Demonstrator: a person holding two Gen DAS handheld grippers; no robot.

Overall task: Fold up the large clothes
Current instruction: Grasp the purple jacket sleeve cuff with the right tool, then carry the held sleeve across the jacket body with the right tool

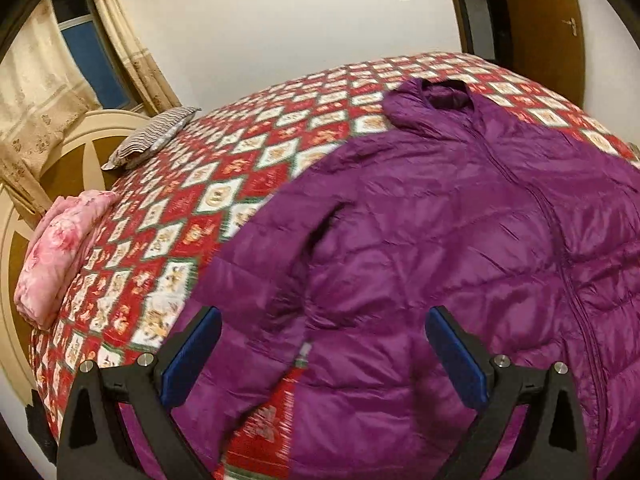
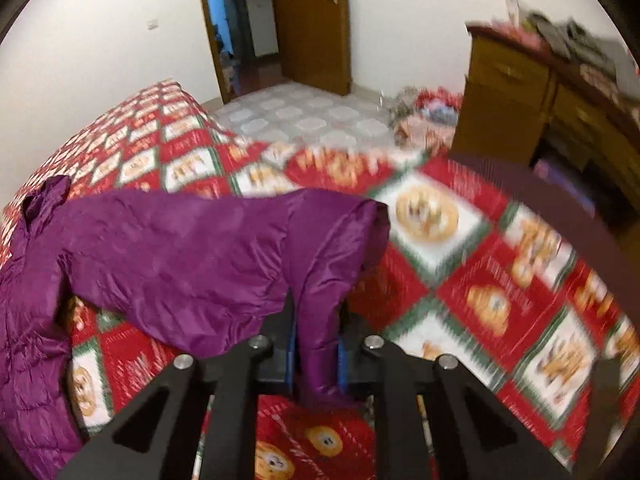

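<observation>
A purple quilted puffer jacket [image 1: 440, 232] lies front up on the bed, collar at the far side, zip running down its middle. My left gripper [image 1: 322, 344] is open and empty, hovering over the jacket's lower left part, beside its near sleeve [image 1: 256, 280]. In the right wrist view the jacket [image 2: 24, 320] lies at the left, and my right gripper [image 2: 316, 344] is shut on its other sleeve [image 2: 208, 256], holding the cuff end lifted above the bedspread.
The bed [image 1: 192, 208] has a red, white and green patterned spread. A folded pink quilt [image 1: 56, 252] and a striped pillow [image 1: 156, 136] lie at its head. A wooden dresser [image 2: 532, 92], an open door [image 2: 308, 20] and floor clutter [image 2: 424, 116] stand beyond.
</observation>
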